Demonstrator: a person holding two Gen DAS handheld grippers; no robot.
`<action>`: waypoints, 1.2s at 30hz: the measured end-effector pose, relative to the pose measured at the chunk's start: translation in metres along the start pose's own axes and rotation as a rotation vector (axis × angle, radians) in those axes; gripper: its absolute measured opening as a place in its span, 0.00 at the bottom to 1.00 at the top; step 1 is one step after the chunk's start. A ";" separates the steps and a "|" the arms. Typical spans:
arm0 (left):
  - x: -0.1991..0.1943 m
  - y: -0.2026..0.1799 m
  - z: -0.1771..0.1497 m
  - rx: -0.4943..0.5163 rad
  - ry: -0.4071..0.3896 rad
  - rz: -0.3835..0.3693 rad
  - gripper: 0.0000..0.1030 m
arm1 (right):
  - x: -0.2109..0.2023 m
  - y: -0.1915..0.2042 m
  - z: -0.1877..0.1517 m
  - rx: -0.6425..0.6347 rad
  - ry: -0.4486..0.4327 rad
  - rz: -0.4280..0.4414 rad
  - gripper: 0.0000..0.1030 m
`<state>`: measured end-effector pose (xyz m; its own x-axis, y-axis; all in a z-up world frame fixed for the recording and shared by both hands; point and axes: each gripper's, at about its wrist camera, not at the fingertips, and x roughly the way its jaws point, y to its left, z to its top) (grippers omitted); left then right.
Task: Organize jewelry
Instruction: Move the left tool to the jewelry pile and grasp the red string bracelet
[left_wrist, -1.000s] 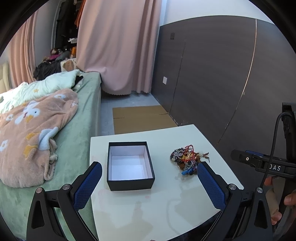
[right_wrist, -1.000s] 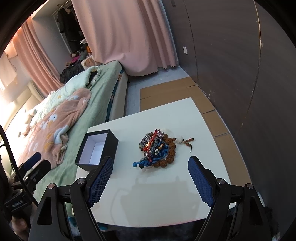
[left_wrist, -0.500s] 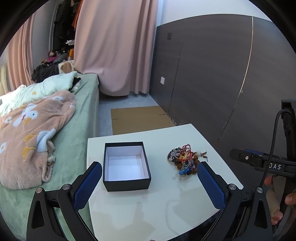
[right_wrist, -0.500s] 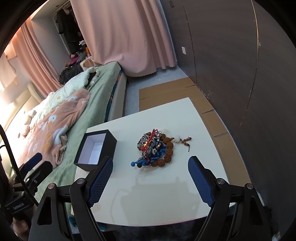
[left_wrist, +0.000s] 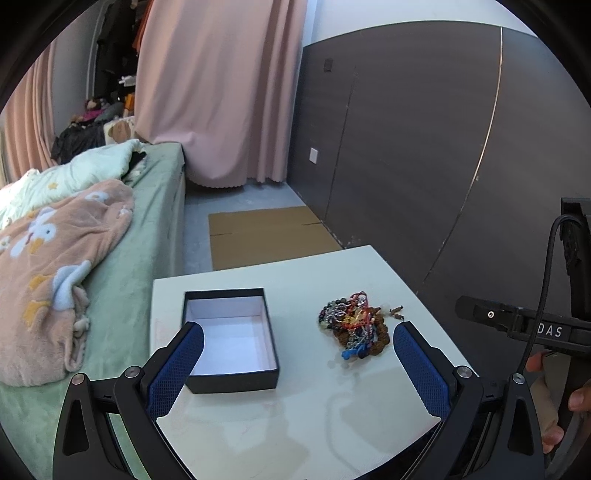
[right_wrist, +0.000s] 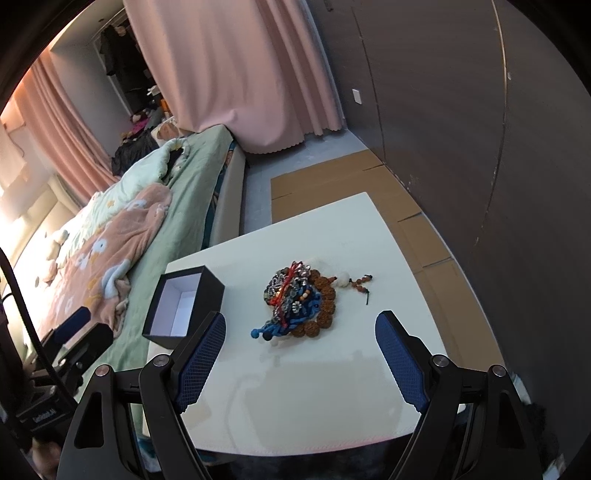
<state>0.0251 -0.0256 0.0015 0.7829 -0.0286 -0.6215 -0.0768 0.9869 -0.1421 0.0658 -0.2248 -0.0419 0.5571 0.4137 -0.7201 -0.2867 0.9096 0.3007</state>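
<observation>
Both grippers — left gripper (left_wrist: 297, 363), right gripper (right_wrist: 301, 354) — wide open, empty; jewelry pile (right_wrist: 301, 304) untouched on worktop (right_wrist: 332, 387), box (left_wrist: 231, 338) empty — nothing sorted yet.

Only "DAS" legible, on black bar (left_wrist: 546, 328) of right gripper rig; other label unreadable.

Left wrist view is looking forward and slightly down from the near edge of the white table (left_wrist: 258, 424), toward the far edge. Right wrist view is looking down more steeply from the near right corner, table (right_wrist: 332, 387) filling mid-frame. Both are sharing the box (left_wrist: 231, 339) (right_wrist: 183, 306) and jewelry pile (left_wrist: 354, 325) (right_wrist: 301, 302).
</observation>
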 end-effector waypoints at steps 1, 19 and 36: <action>0.003 -0.001 0.000 -0.002 0.004 -0.009 0.99 | 0.001 -0.003 0.001 0.014 0.004 0.002 0.81; 0.076 -0.038 -0.010 0.014 0.094 -0.128 0.66 | 0.047 -0.061 0.011 0.375 0.128 0.072 0.81; 0.142 -0.057 0.002 0.020 0.147 -0.156 0.43 | 0.092 -0.091 0.011 0.650 0.183 0.126 0.78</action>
<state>0.1417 -0.0859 -0.0766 0.6856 -0.2031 -0.6990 0.0516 0.9714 -0.2316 0.1523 -0.2686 -0.1285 0.3930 0.5569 -0.7317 0.2166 0.7173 0.6622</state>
